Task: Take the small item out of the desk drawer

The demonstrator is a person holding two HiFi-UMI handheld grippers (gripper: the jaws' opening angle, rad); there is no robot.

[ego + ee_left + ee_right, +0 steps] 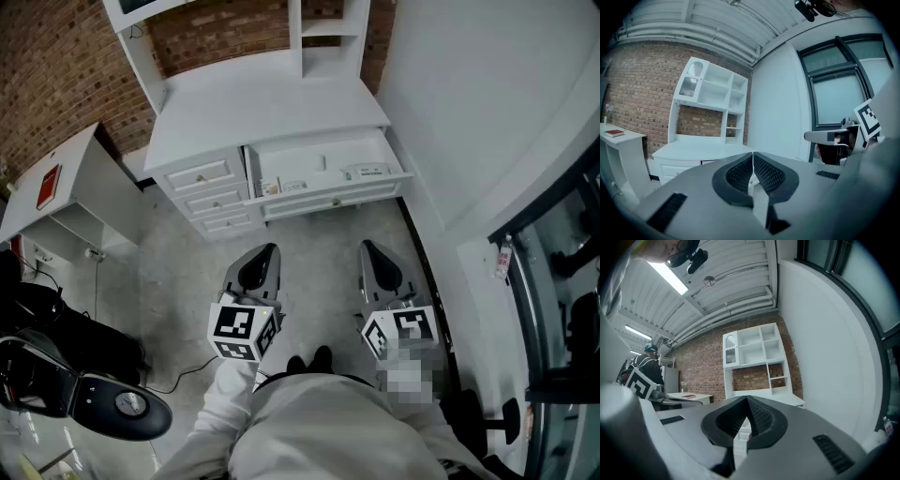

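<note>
The white desk (267, 103) stands ahead against the brick wall. Its wide drawer (328, 199) is pulled open, with small flat items lying inside, one group at the left end (270, 187) and one at the right (367, 172). My left gripper (271, 249) and right gripper (367, 246) hover side by side over the floor, short of the drawer front. Both point at the desk. In the left gripper view the jaws (753, 154) are shut with nothing between them. The right gripper view shows its jaws (747, 400) shut and empty too.
Three small drawers (208, 199) sit shut left of the open one. A low white side table (75, 183) with a red book (49, 186) stands at the left. A black chair base (117, 405) and cable lie at lower left. A white wall (487, 112) and glass door (562, 281) close the right.
</note>
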